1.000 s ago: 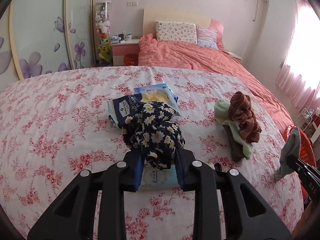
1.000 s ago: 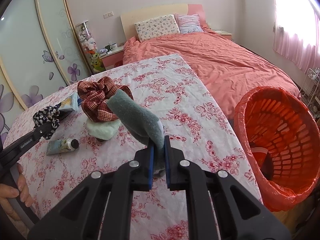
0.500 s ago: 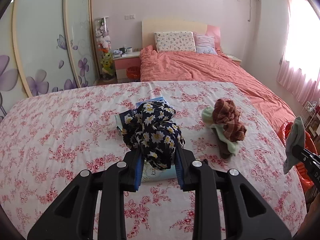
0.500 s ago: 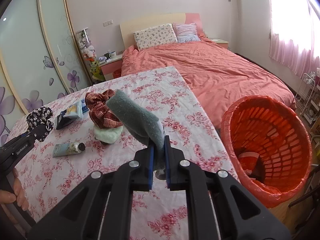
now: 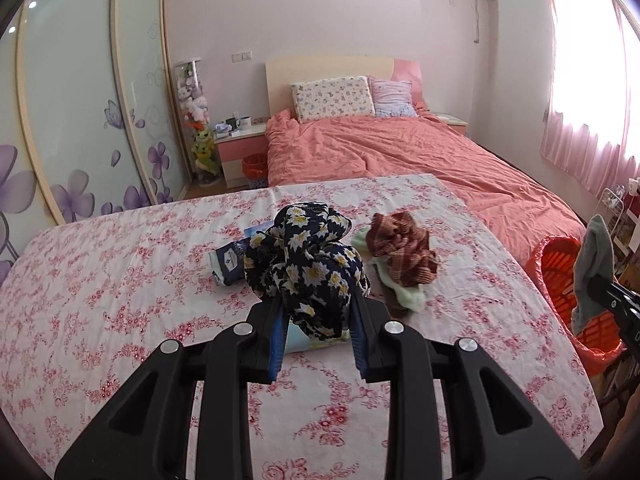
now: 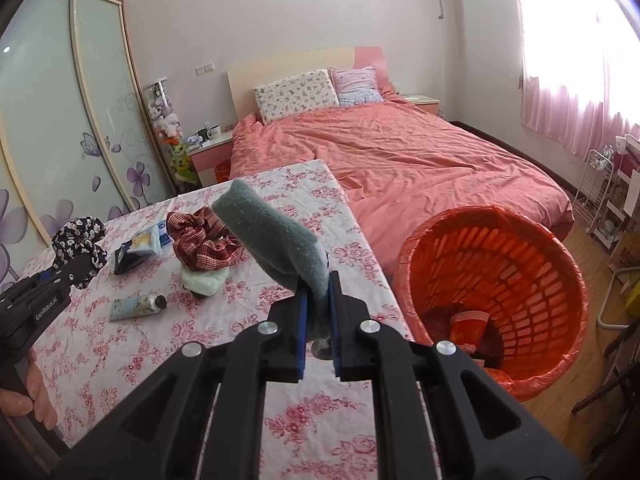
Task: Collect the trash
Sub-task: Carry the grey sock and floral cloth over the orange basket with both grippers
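Left tongs (image 5: 316,320) pinching a dark daisy-print scrunchie (image 5: 306,264), lifted clear of the table (image 5: 120,300). In the right view the same tongs (image 6: 82,268) sit over the table's left edge with the scrunchie (image 6: 78,236) bunched at the tip.

Right tongs (image 6: 318,320) clamped on a grey-green sponge (image 6: 280,240) that sticks up and back from the grip, over the table's right edge. From the left view it hangs (image 5: 594,268) in front of the basket (image 5: 556,276).

Orange basket (image 6: 552,288) lined with an orange bag stands on the floor just beside the table's right edge, tilted toward the camera. A red paper cup (image 6: 466,328) lies in the bottom of it.

On the table:
- red plaid scrunchie (image 6: 200,240) on top of a pale green cloth (image 6: 204,280), middle of the table
- dark packet (image 6: 132,254) and a blue-and-yellow packet (image 6: 152,236), touching, toward the far left corner
- pale tube with a black cap (image 6: 138,306), near the left edge, apart from the cloth

Pink floral cloth covers the table.
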`<move>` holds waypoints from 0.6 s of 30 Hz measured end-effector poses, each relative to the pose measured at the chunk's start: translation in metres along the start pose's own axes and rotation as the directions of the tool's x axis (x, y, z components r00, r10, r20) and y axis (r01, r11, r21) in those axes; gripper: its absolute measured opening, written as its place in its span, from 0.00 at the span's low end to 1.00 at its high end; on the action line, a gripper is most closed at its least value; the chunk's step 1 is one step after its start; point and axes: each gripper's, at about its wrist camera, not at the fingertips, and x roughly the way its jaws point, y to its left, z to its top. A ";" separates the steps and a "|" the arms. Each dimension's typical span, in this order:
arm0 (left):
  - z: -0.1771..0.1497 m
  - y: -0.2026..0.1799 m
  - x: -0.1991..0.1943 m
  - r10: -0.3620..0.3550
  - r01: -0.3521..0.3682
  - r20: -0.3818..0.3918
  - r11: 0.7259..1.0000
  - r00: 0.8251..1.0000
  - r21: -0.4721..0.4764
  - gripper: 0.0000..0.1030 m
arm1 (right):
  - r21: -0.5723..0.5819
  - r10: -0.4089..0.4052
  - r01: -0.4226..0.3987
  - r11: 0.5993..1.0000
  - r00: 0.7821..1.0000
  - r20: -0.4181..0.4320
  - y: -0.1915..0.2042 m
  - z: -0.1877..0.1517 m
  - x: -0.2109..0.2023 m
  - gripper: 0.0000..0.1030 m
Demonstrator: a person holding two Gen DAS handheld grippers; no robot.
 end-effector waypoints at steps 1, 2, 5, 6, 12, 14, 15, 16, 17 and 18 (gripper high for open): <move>0.000 -0.004 -0.002 -0.002 0.002 0.005 1.000 1.000 0.008 0.27 | 0.004 -0.003 0.003 1.000 1.000 0.004 -0.003 0.000 -0.003 0.10; 0.000 -0.009 -0.004 -0.006 0.006 0.008 1.000 1.000 0.015 0.27 | 0.006 -0.005 0.005 1.000 1.000 0.005 -0.005 -0.001 -0.005 0.10; 0.001 -0.018 -0.009 -0.023 0.023 0.014 0.999 1.000 0.028 0.27 | 0.019 -0.011 0.011 1.000 1.000 0.012 -0.014 -0.001 -0.010 0.10; 0.001 -0.020 -0.010 -0.027 0.026 0.015 0.999 1.000 0.030 0.27 | 0.024 -0.014 0.014 1.000 1.000 0.016 -0.018 -0.001 -0.013 0.10; 0.001 -0.042 -0.018 -0.066 0.064 0.029 0.996 0.997 0.060 0.27 | 0.043 -0.029 0.028 0.999 0.999 0.035 -0.034 0.000 -0.025 0.10; 0.002 -0.050 -0.021 -0.082 0.079 0.032 0.994 0.996 0.070 0.27 | 0.050 -0.036 0.034 0.998 0.999 0.041 -0.040 0.000 -0.028 0.10; 0.002 -0.055 -0.022 -0.090 0.087 0.035 0.993 0.995 0.075 0.27 | 0.057 -0.040 0.037 0.998 0.998 0.044 -0.044 0.000 -0.031 0.10; 0.002 -0.059 -0.023 -0.096 0.093 0.036 0.992 0.995 0.080 0.27 | 0.061 -0.043 0.040 0.997 0.998 0.046 -0.047 0.000 -0.032 0.10; 0.001 -0.061 -0.024 -0.101 0.098 0.037 0.992 0.994 0.082 0.27 | 0.068 -0.047 0.044 0.997 0.998 0.049 -0.051 0.001 -0.034 0.10; 0.001 -0.064 -0.024 -0.107 0.104 0.037 0.991 0.994 0.085 0.27 | 0.073 -0.050 0.047 0.996 0.997 0.052 -0.054 0.001 -0.035 0.10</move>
